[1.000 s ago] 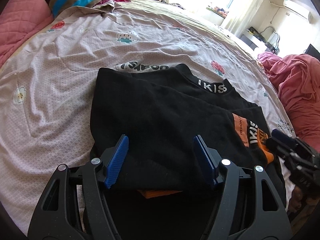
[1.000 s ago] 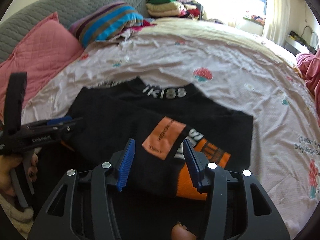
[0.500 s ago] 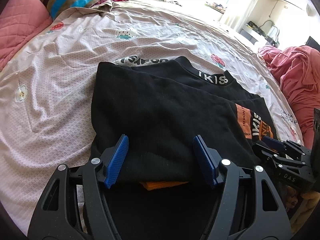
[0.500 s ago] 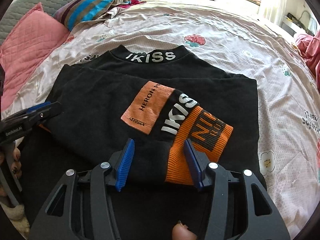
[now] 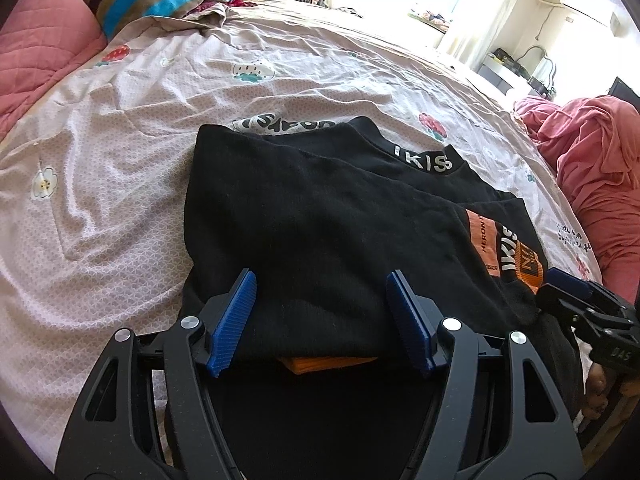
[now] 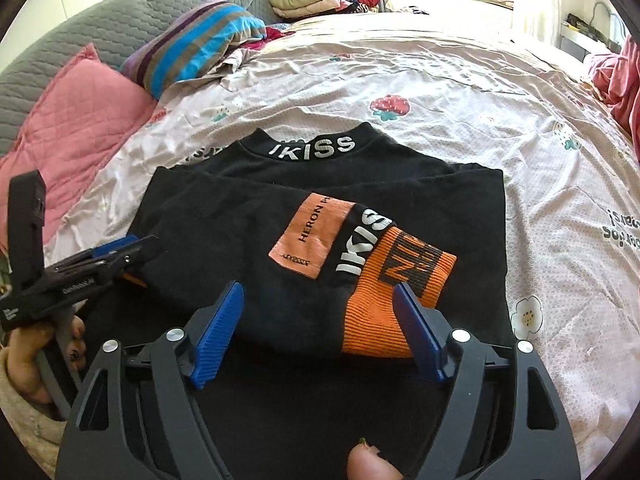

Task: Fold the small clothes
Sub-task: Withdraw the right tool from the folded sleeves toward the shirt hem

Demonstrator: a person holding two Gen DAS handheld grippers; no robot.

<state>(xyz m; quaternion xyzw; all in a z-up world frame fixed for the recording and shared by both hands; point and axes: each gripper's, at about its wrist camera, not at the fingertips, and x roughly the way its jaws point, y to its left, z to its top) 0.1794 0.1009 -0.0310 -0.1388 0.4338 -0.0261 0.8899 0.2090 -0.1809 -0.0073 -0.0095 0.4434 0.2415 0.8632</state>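
Lay partly folded on the bed [image 6: 460, 92]: a black top [image 6: 248, 216], probably soft, light and limp. Left tongs [image 5: 320, 316] and right tongs [image 6: 318, 330] gaped, empty. Best pinched at the near hem corners, through both layers.

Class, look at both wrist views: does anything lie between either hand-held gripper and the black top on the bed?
Nothing visible does. The left hand-held gripper and the right hand-held gripper are both open, right at the near edge of the black top, whose orange cuff lies between the right one's fingers. The bedsheet around it holds no obstacle nearby.
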